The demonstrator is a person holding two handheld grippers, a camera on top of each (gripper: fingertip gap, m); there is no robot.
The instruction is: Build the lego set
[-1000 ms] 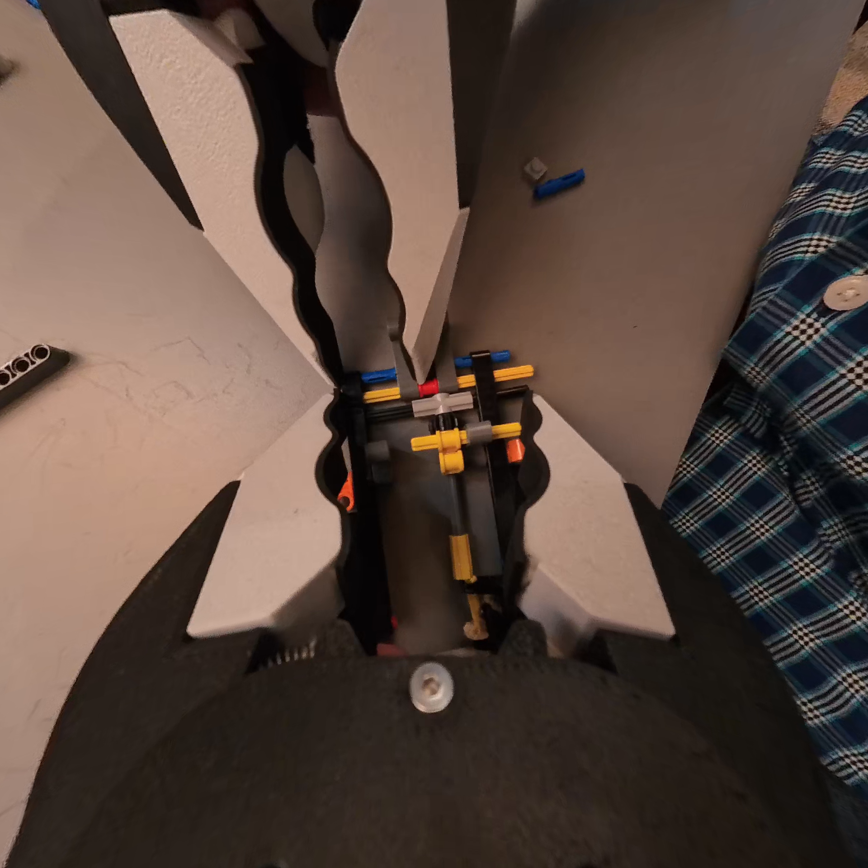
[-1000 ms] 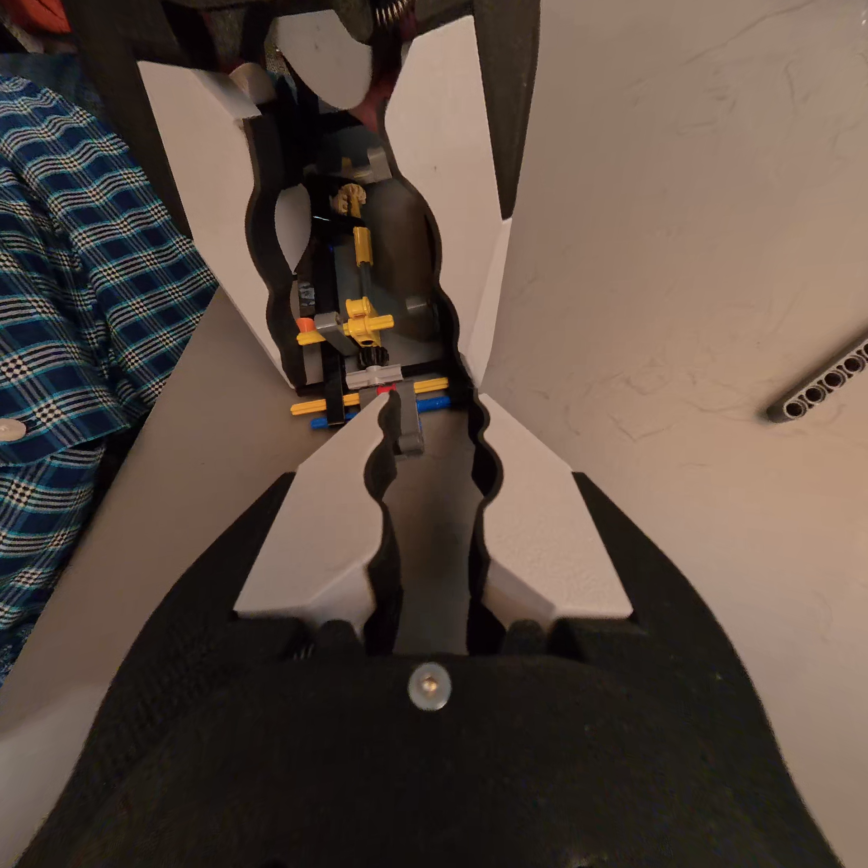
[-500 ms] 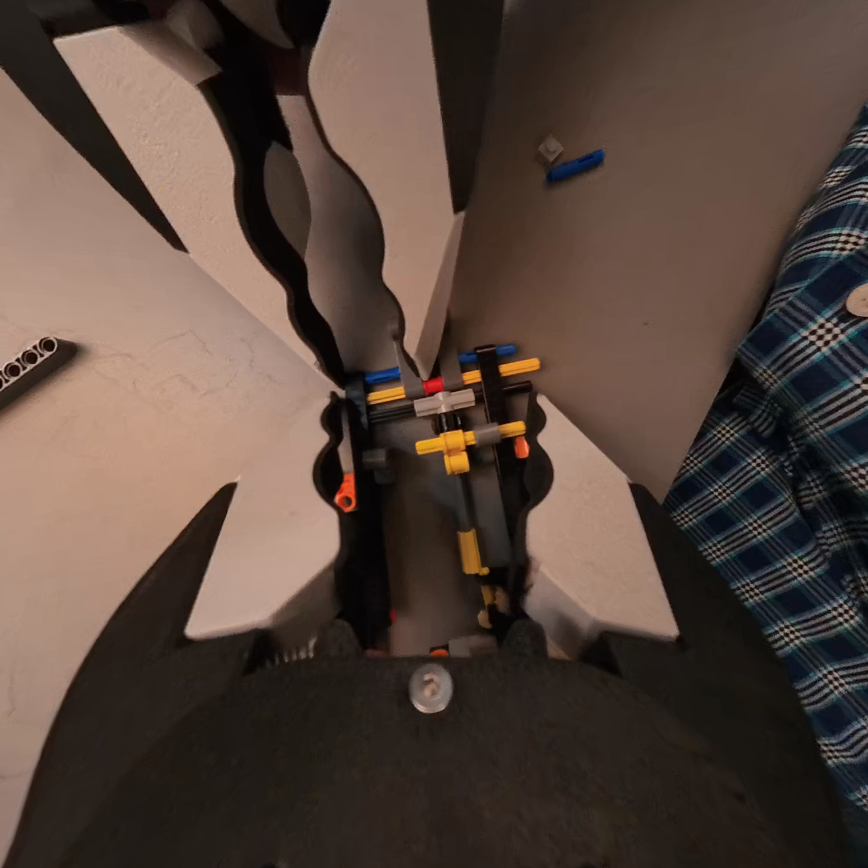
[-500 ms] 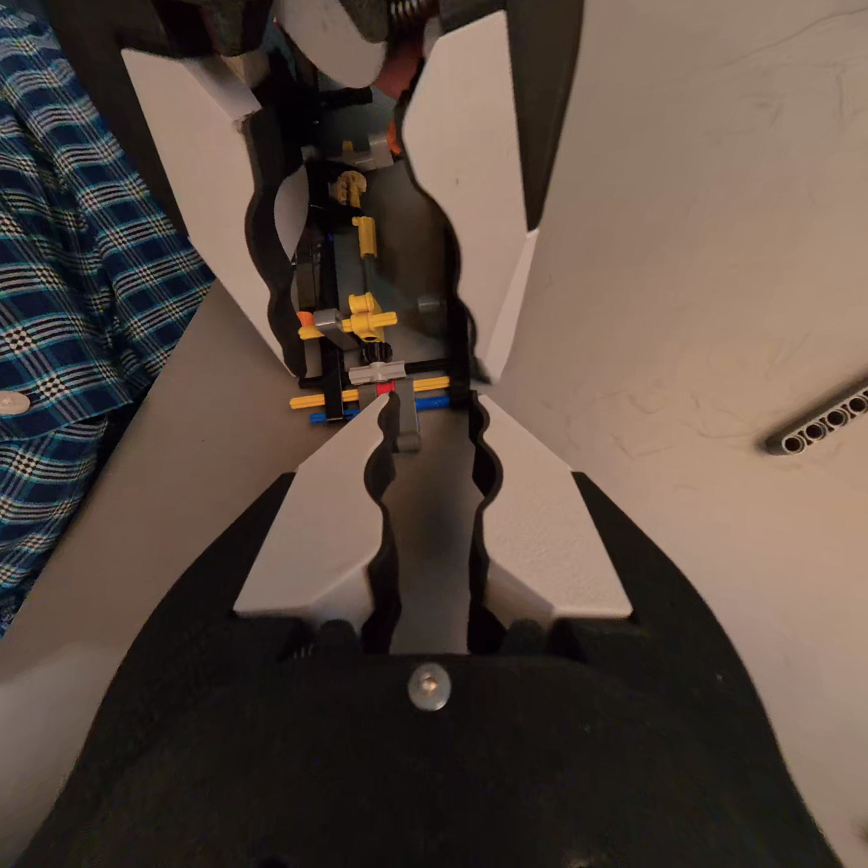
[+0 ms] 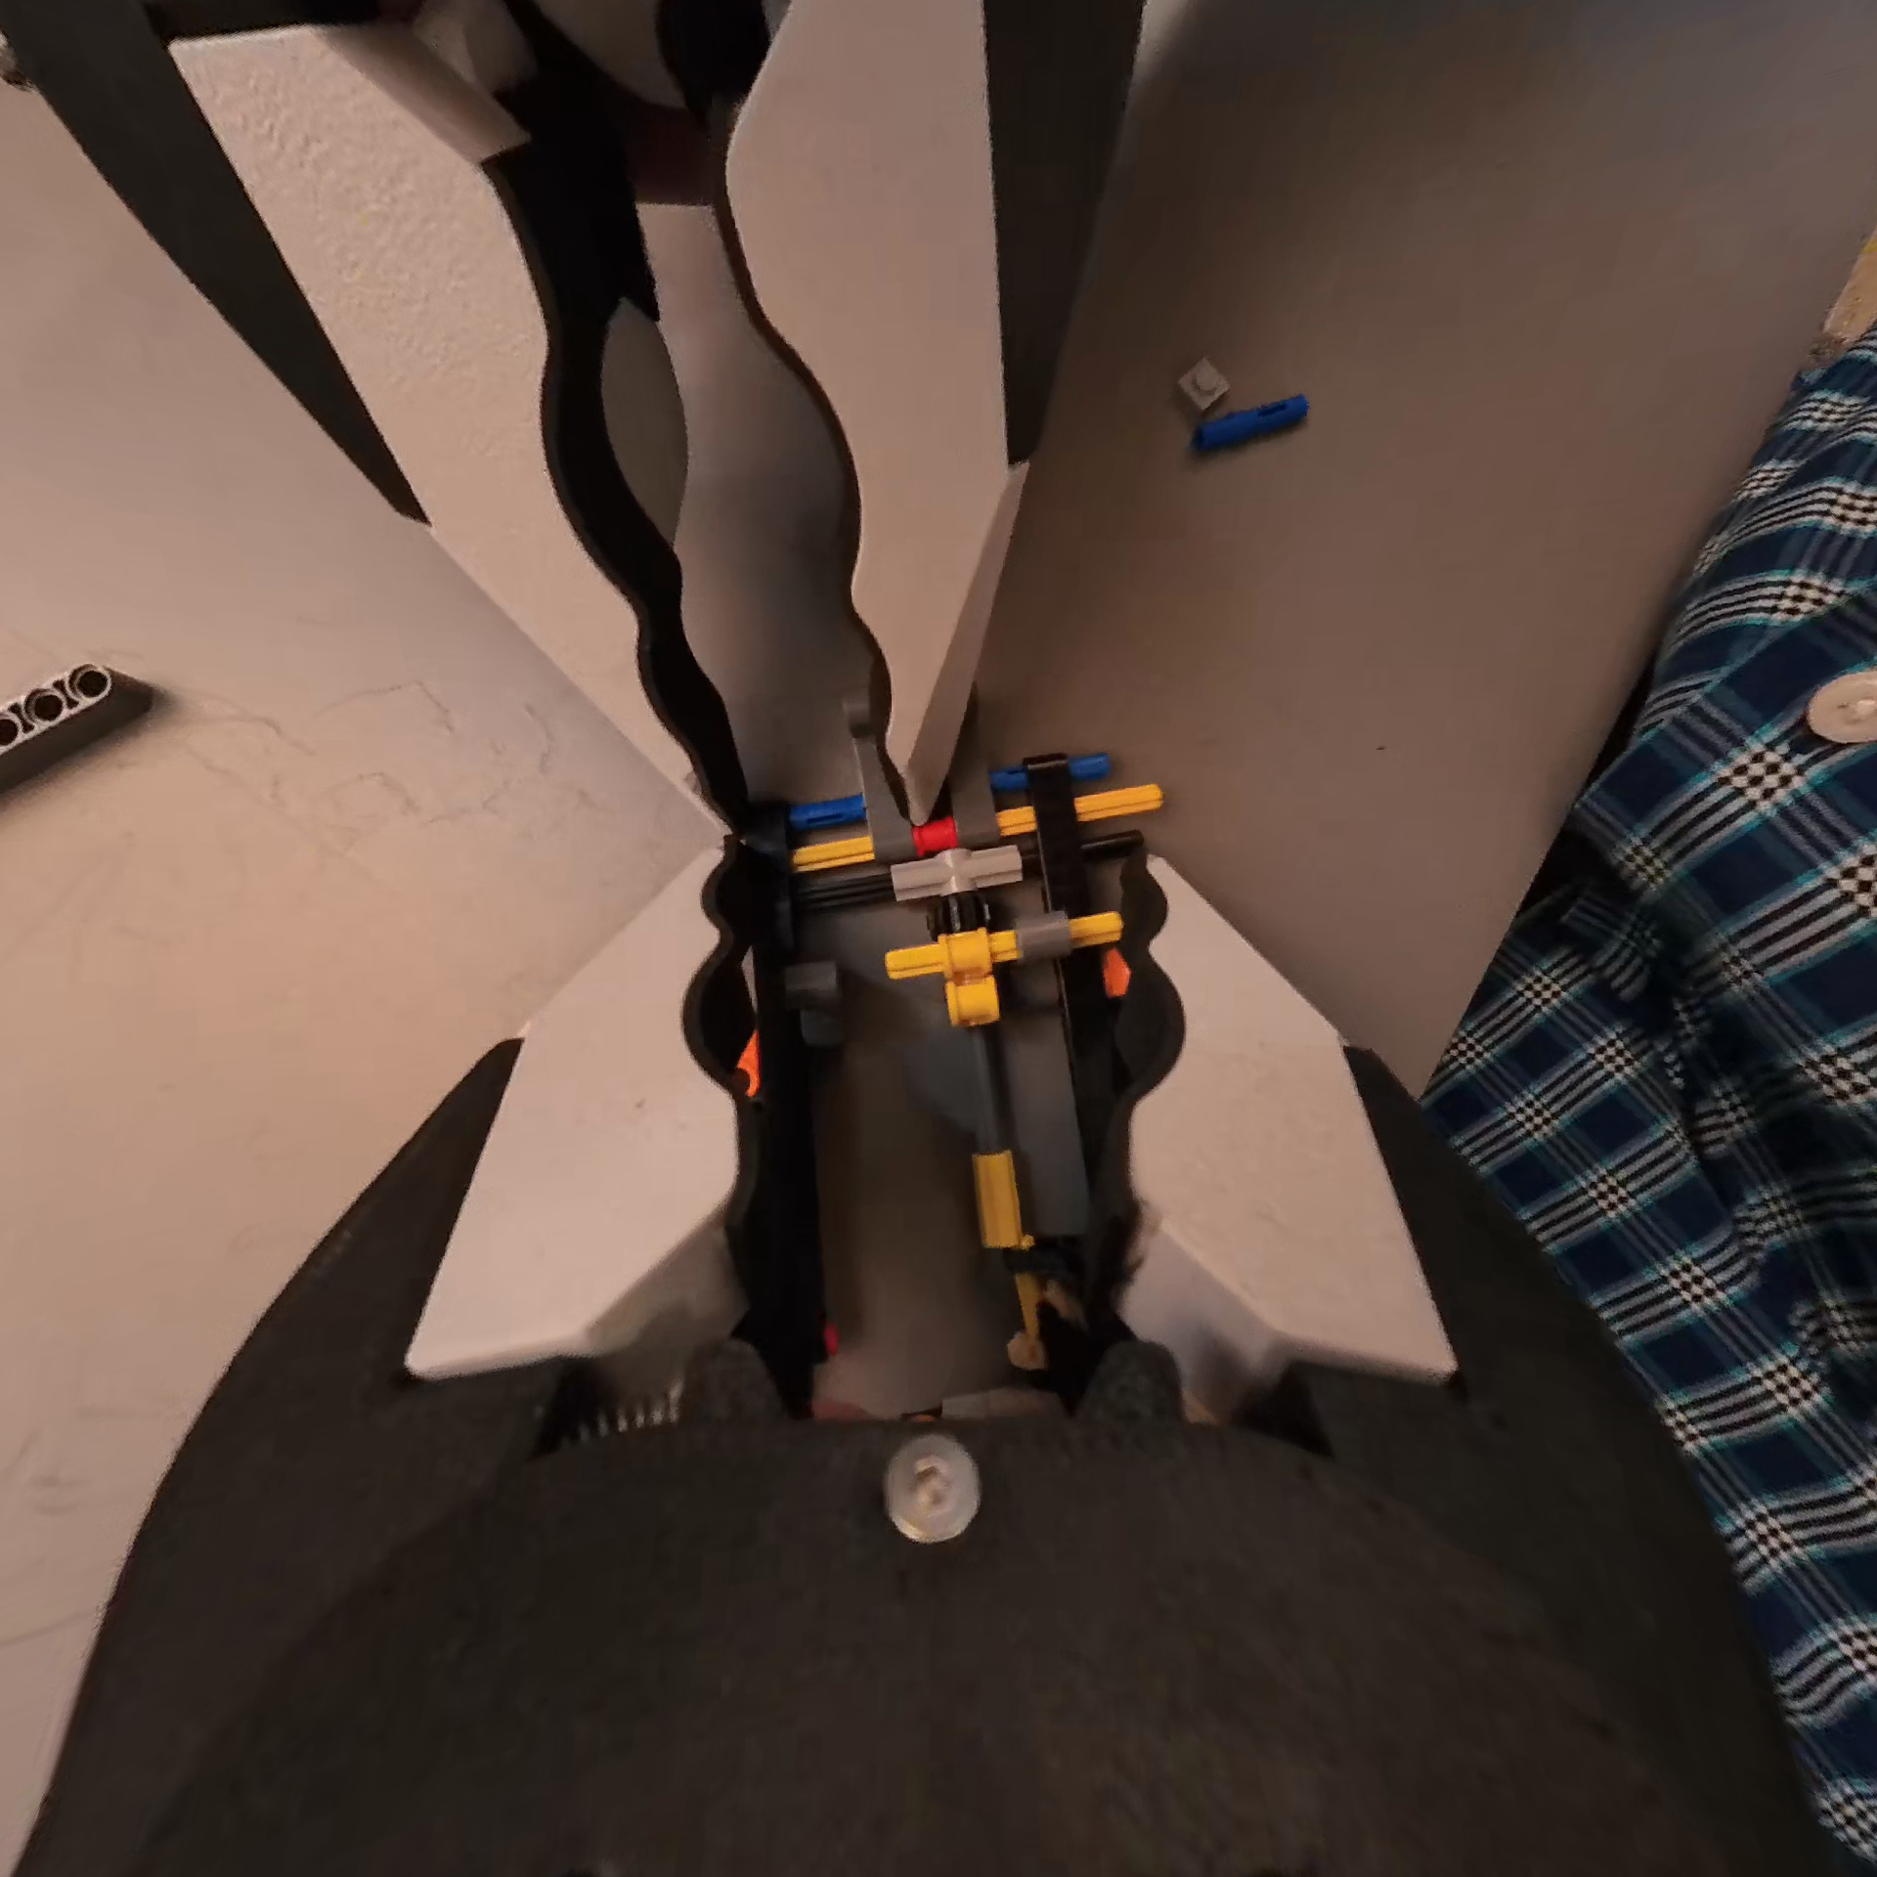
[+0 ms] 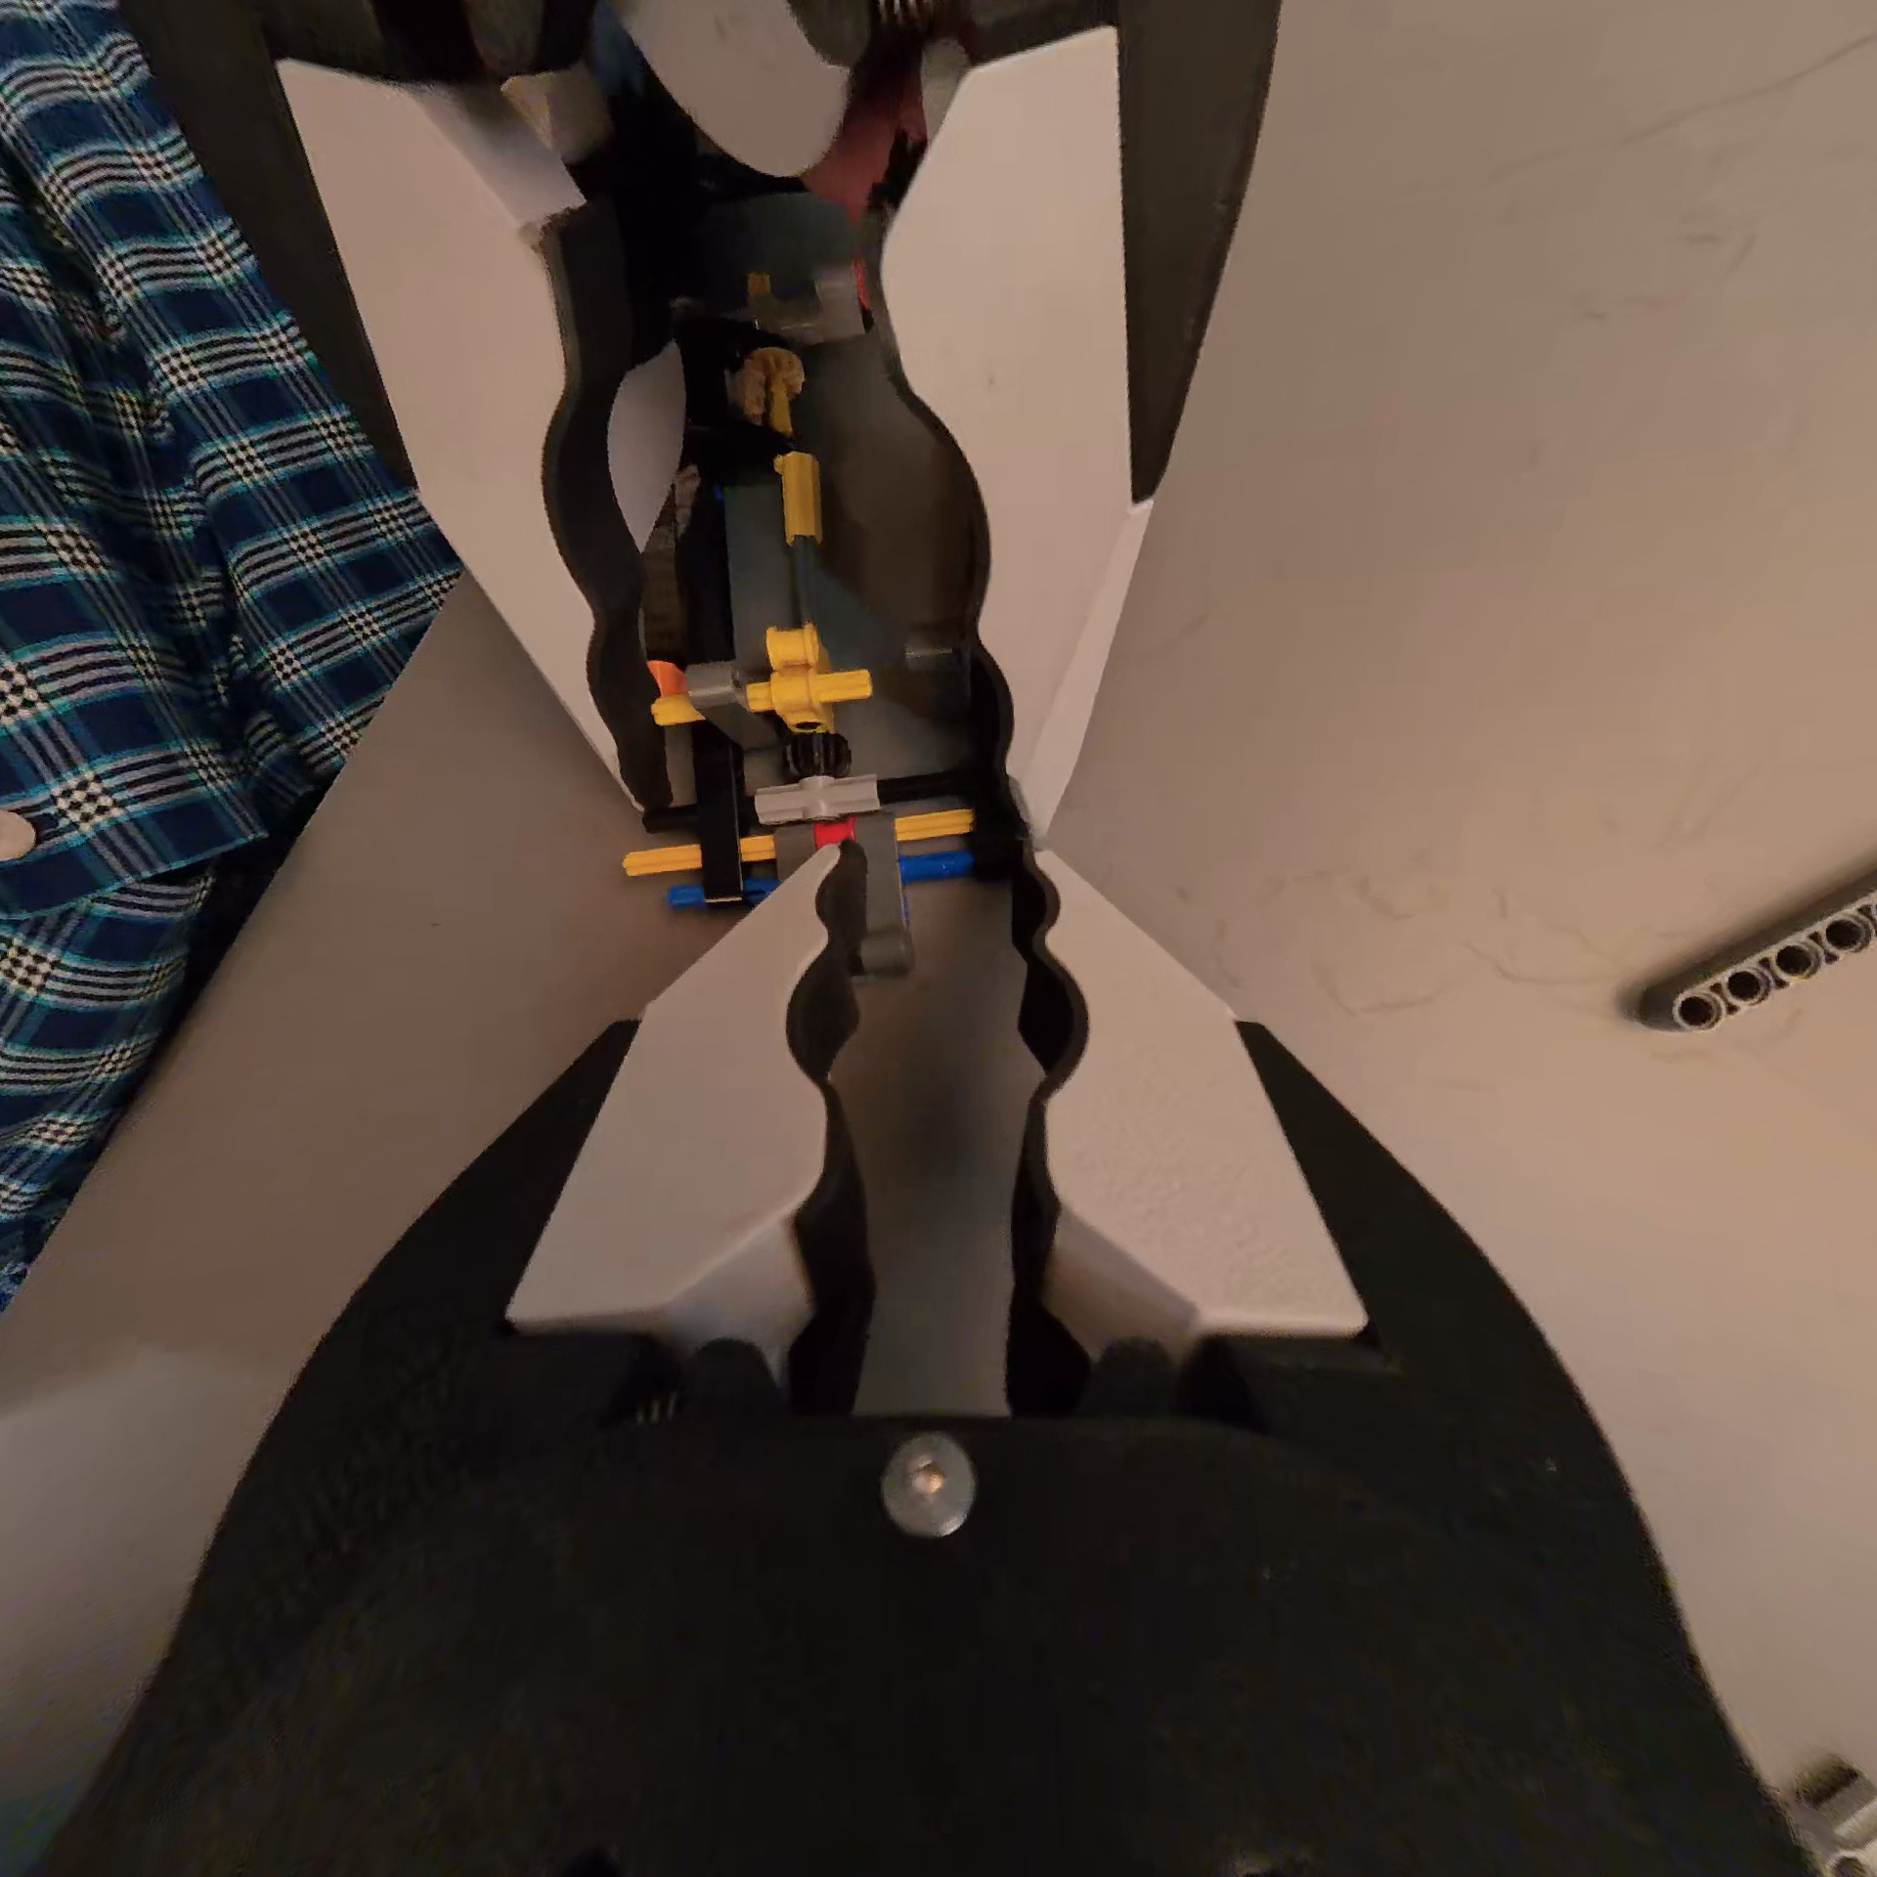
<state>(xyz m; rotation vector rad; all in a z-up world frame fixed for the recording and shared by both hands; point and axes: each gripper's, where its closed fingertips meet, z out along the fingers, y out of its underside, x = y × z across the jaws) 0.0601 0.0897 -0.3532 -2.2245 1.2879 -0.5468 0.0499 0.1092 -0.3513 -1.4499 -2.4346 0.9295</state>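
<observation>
My left gripper point(image 5: 934, 863) is shut on a lego assembly point(image 5: 975, 1016), a dark frame with yellow axles, a yellow connector, grey connectors, blue pins and a red bush point(image 5: 934, 835). It holds the frame by its two sides. My right gripper point(image 6: 929, 843) faces it head-on with its jaws apart and nothing between them. Its left fingertip point(image 6: 813, 884) touches the red bush point(image 6: 833, 833) beside a grey lever piece point(image 6: 884, 914). The assembly point(image 6: 802, 691) fills the left gripper's jaws in the right wrist view. The right gripper's fingers point(image 5: 914, 609) come in from the top of the left wrist view.
A dark grey beam with holes point(image 5: 61, 711) point(image 6: 1767, 965) lies on the white table point(image 5: 254, 914). A loose blue pin point(image 5: 1249, 422) and a small grey piece point(image 5: 1204, 386) lie farther off. A person's blue plaid shirt point(image 5: 1727, 1016) point(image 6: 152, 508) is at the table's side. The tips of both grippers are at nearly the same place.
Both grippers have wobbled slightly and stayed tip to tip. The right fingertip has stayed at the red bush. The left grip on the assembly is unchanged.
</observation>
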